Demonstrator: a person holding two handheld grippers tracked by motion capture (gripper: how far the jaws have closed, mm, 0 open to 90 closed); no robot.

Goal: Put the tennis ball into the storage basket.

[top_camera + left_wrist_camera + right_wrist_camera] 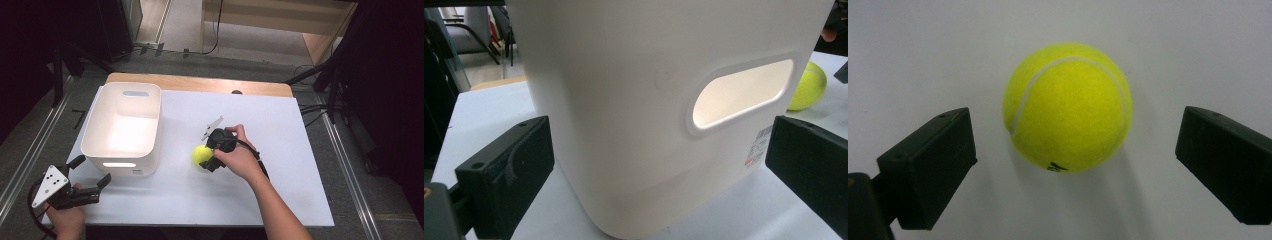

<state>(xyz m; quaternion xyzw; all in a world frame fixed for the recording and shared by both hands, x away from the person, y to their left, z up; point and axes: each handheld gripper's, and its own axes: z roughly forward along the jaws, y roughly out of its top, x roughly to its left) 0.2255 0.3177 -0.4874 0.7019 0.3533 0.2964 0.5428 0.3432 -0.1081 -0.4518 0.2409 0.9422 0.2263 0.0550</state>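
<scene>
Squarely between the spread jaws of the right gripper lay a yellow tennis ball on the white tabletop, just right of the white plastic bin; jaws wide apart, touching nothing. Judged best: lowered further so the pads met the ball at its widest line, then closed evenly from both sides, since felt on a round body rolls away under a one-sided push. Held near the bin's front corner, the left gripper, jaws also spread and empty, facing the bin's handle slot.
</scene>
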